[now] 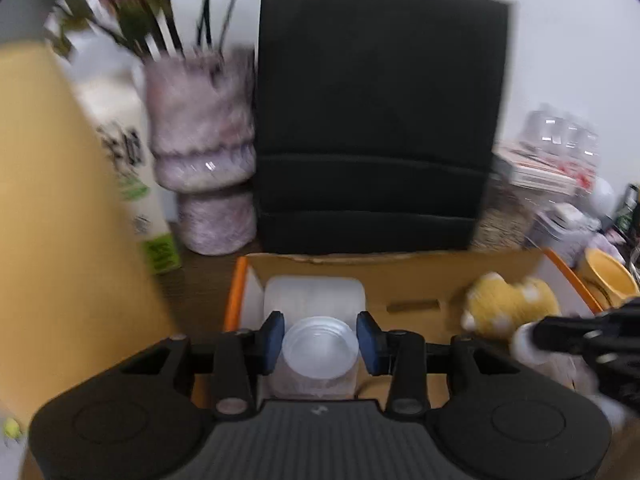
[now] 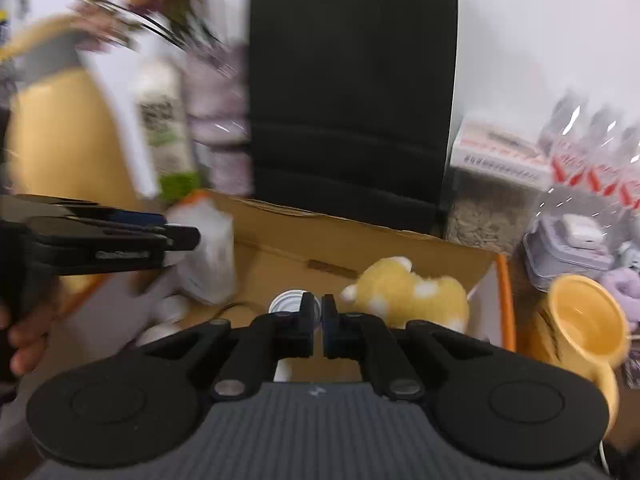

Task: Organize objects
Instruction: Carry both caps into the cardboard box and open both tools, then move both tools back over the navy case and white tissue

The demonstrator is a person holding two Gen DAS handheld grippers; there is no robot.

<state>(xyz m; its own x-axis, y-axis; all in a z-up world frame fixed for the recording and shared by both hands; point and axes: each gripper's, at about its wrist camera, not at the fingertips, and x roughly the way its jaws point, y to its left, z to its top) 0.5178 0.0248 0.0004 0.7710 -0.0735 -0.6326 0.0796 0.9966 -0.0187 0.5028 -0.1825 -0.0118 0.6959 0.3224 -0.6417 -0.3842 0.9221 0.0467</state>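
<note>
My left gripper [image 1: 320, 342] is shut on a clear plastic jar [image 1: 320, 354] with a white lid, held over an open cardboard box [image 1: 360, 268]; the jar also shows in the right wrist view [image 2: 208, 256]. A yellow plush toy [image 1: 508, 304] lies at the box's right side and shows in the right wrist view [image 2: 408, 292]. My right gripper [image 2: 318, 320] is shut on the thin rim of a small white bottle [image 2: 290, 304] above the box. A white square container [image 1: 314, 292] sits in the box's far left corner.
A black paper bag [image 1: 376, 120] stands behind the box. A purple vase [image 1: 200, 152] and a milk carton [image 1: 132, 184] stand at the left. A yellow cup [image 2: 580, 324] lies at the right, with packages [image 2: 560, 160] behind it.
</note>
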